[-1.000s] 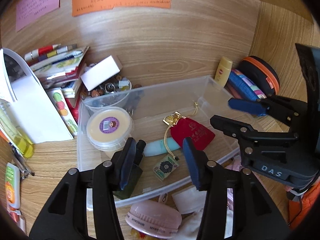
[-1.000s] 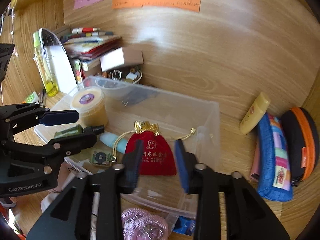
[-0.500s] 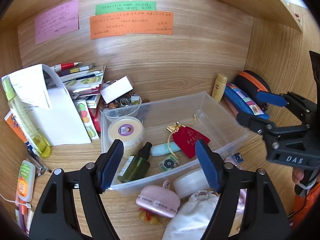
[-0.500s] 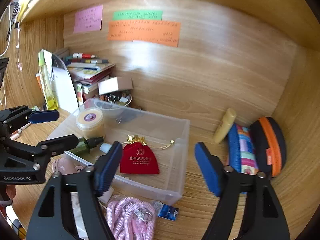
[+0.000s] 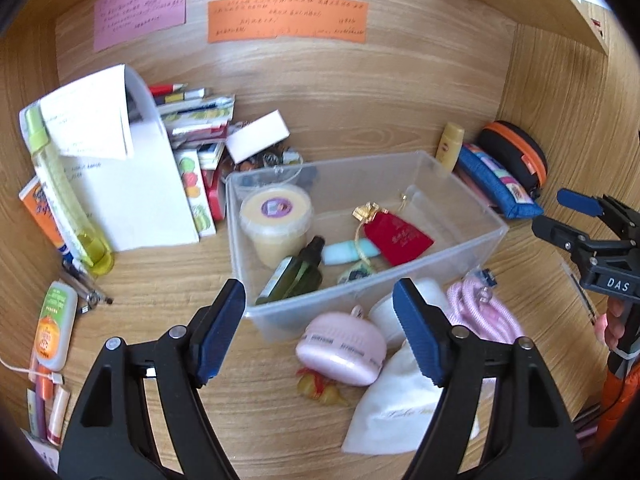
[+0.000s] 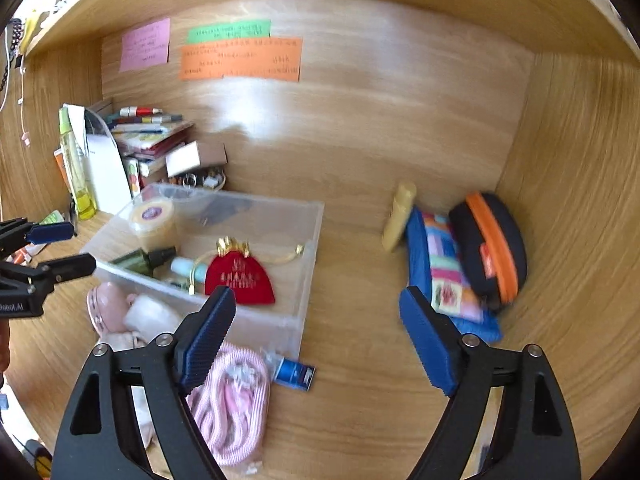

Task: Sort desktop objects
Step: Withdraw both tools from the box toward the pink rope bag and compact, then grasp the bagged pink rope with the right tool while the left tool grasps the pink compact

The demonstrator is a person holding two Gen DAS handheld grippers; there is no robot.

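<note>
A clear plastic bin [image 5: 460, 184] stands mid-desk and holds a red pouch [image 5: 400, 236], a dark green bottle [image 5: 296, 272], a yellow lidded tub [image 5: 276, 216] and a pale blue tube [image 5: 344, 252]. My left gripper [image 5: 318, 286] hangs open before the bin's near wall with nothing between its fingers. Under it lie a pink round case [image 5: 340, 348] and a white pouch [image 5: 400, 412]. My right gripper [image 6: 316, 292] hovers off the bin's [image 6: 316, 240] right corner, jaws opening and empty. The red pouch [image 6: 240, 278] lies inside, left of it.
A pink cord [image 6: 232, 392] and a small blue packet [image 6: 294, 372] lie before the bin. At the right wall are a blue pencil case [image 6: 444, 276], a black-orange case [image 6: 488, 244] and a yellow tube [image 6: 398, 216]. Books and papers [image 5: 132, 184] crowd the left.
Both grippers opened wide and drew back from the bin. The green bottle and the red pouch, earlier between the fingers, now lie loose inside.
</note>
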